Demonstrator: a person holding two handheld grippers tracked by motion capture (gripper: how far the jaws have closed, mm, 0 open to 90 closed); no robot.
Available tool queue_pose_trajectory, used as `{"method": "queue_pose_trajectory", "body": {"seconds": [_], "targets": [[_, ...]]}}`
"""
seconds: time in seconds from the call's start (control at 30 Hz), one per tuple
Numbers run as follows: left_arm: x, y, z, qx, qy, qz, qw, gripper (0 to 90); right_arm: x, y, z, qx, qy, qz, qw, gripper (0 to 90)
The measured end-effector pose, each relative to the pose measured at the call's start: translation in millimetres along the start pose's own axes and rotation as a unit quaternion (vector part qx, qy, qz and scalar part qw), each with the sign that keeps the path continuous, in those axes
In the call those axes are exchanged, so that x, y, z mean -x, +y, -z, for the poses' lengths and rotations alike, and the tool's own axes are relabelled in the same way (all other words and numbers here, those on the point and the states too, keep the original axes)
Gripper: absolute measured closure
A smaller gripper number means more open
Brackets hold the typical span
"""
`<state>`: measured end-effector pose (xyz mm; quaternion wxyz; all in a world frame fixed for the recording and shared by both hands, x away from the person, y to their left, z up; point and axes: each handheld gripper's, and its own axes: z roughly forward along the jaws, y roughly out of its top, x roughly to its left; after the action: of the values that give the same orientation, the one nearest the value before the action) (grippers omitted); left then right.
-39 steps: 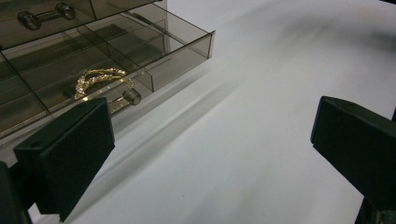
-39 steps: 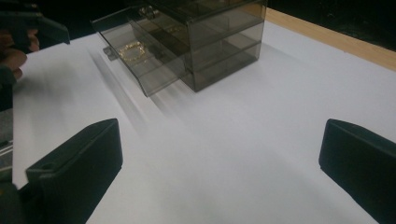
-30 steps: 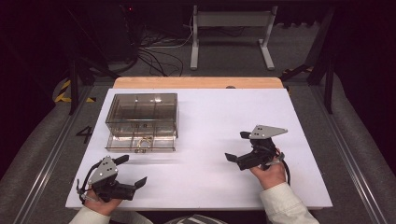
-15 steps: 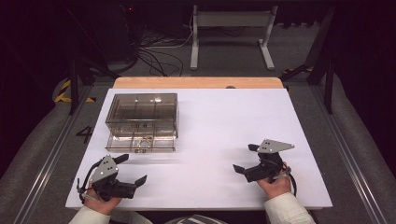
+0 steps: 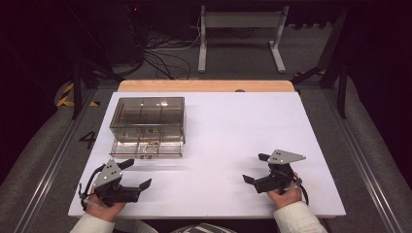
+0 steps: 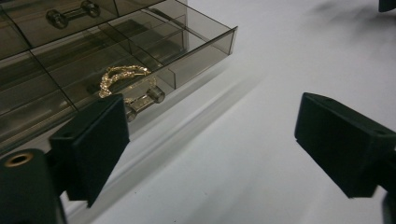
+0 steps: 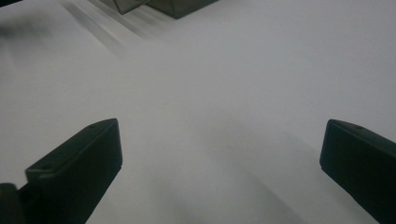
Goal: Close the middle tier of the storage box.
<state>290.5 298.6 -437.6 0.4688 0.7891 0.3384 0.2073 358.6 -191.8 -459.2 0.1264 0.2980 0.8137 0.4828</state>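
Both tongs rest wide open and empty at the near edge of the white table (image 5: 233, 126): the left tongs (image 5: 136, 175) near left, the right tongs (image 5: 256, 168) near right. A smoky drawer box (image 5: 148, 125) sits far left, its pulled-out drawer holding a gold chain (image 6: 120, 77).

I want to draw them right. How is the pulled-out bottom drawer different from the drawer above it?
The bottom drawer sticks out in front of the smoky clear box; the upper drawer sits pushed in. The bottom drawer holds a gold chain in one compartment next to its handle; I cannot tell what the upper drawer holds. Both are see-through, brownish plastic with a small bar handle on the front.
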Motion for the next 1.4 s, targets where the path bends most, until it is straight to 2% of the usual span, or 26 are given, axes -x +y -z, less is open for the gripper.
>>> {"method": "queue_pose_trajectory", "body": {"seconds": [0.17, 0.33, 0.4, 0.53, 0.57, 0.7, 0.73, 0.93, 1.03, 1.4], "targets": [[-5.3, 2.5, 0.9, -0.013, 0.01, -0.008, 0.9998, 27.8, -1.0, 0.0, 0.2, 0.003, 0.0, 0.004, 1.0, 0.0], [-11.2, 4.3, -1.5, -0.029, 0.01, 0.005, 0.9995, 45.8, -0.9, -0.1, 0.7, 0.005, 0.004, 0.002, 1.0, 0.1], [-14.0, 5.0, -2.9, -0.039, 0.021, 0.01, 0.999, 57.8, -1.3, -0.1, 0.5, 0.005, 0.004, 0.004, 1.0, 0.1], [-16.2, 5.9, -6.0, -0.063, 0.045, 0.014, 0.9969, 87.7, -1.7, 0.0, 0.3, 0.007, 0.009, 0.005, 0.9999, 0.1], [-16.2, 6.2, -6.5, -0.065, 0.046, 0.017, 0.9967, 89.8, -2.0, 0.0, 0.5, 0.009, 0.011, 0.005, 0.9999, 0.1], [-19.2, 7.4, -9.2, -0.076, 0.054, 0.023, 0.9954, 89.9, -2.4, 0.0, 0.0, 0.008, 0.011, 0.008, 0.9999, 0.1], [-19.4, 7.0, -10.5, -0.079, 0.053, 0.03, 0.995, 89.9, -2.5, 0.0, 0.1, 0.008, 0.011, 0.008, 0.9999, 0.2], [-23.5, 6.6, -17.1, -0.103, 0.059, 0.034, 0.9924, 89.9, -2.8, 0.1, 0.0, 0.009, 0.015, 0.008, 0.9998, 0.2], [-25.2, 6.0, -21.9, -0.113, 0.067, 0.028, 0.991, 89.9, -3.1, 0.2, 0.3, 0.011, 0.018, 0.009, 0.9997, 0.2], [-31.9, 5.0, -30.1, -0.127, 0.079, 0.037, 0.988, 89.8, -3.5, 0.2, -0.4, 0.009, 0.02, 0.01, 0.9997, 0.2]]}}
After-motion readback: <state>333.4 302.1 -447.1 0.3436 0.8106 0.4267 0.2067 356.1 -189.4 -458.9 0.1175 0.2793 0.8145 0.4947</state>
